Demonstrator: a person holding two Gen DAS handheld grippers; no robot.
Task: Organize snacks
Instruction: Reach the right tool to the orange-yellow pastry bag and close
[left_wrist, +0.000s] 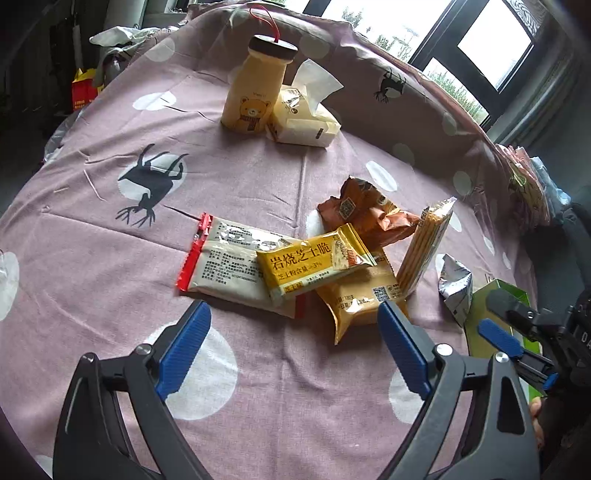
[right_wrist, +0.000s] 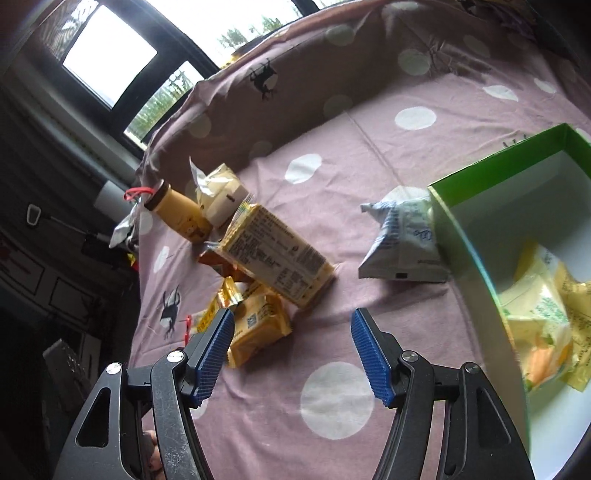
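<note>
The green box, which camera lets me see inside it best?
The right wrist view. There the green box is close and open towards the camera, showing its white inside and yellow snack packets. The left wrist view catches only a green corner of it behind the right tool.

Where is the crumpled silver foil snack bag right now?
In the right wrist view, the silver foil snack bag lies on the tablecloth, touching the green box's left wall.

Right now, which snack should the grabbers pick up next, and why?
Probably the yellow cheese cracker packet. It lies on top of the snack pile, straight ahead of the left gripper, whose jaws are open and empty. Lowering onto it seems easiest. The green box already holds some snacks and has room.
</note>
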